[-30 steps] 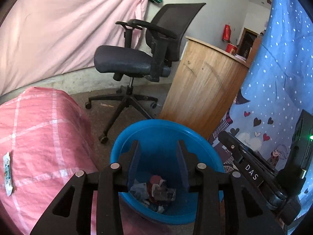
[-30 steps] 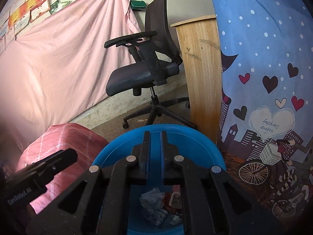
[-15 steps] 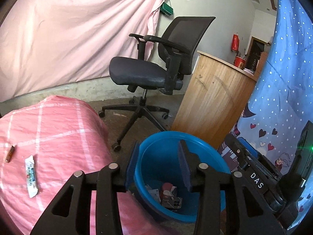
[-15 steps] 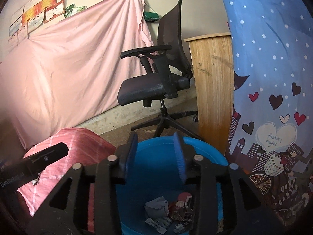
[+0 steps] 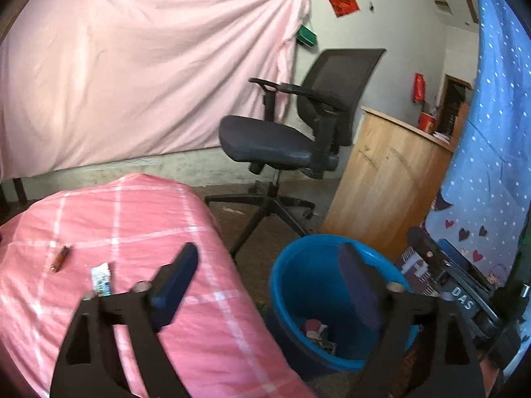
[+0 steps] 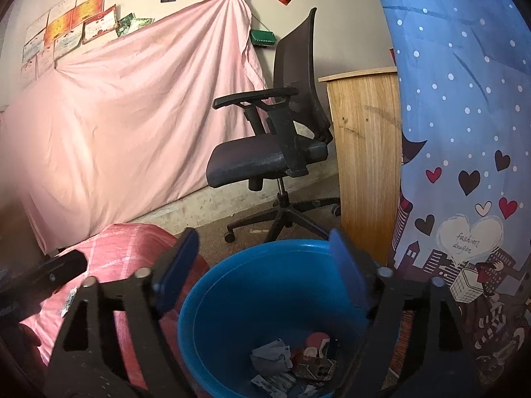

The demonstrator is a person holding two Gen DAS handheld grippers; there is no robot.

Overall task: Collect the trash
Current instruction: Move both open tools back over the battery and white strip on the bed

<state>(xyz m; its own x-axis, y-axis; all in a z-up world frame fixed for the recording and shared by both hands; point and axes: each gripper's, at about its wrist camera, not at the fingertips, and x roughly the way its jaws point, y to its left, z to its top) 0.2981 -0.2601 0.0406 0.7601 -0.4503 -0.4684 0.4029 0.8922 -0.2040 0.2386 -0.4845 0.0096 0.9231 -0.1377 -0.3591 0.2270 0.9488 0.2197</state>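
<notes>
A blue bin point(image 6: 265, 301) is seen at the lower centre of the right wrist view, and crumpled wrappers and scraps point(image 6: 292, 361) are piled at its bottom. The right gripper point(image 6: 265, 275) is held above the bin; its jaws are opening and stand wide apart, with nothing between them. In the left wrist view the bin point(image 5: 312, 275) sits at the lower right, and the left gripper point(image 5: 268, 285) is aimed between it and a pink checked cover point(image 5: 139, 232) filling the lower left. Its jaws are also opening, spread wide and empty. On the cover, at the left of the frame, a white wrapper point(image 5: 101, 278) and a small brown wrapper point(image 5: 59, 258) are laid near each other. An office chair point(image 5: 285, 139) is seen behind the bin, beside a wooden counter point(image 5: 385, 182).
</notes>
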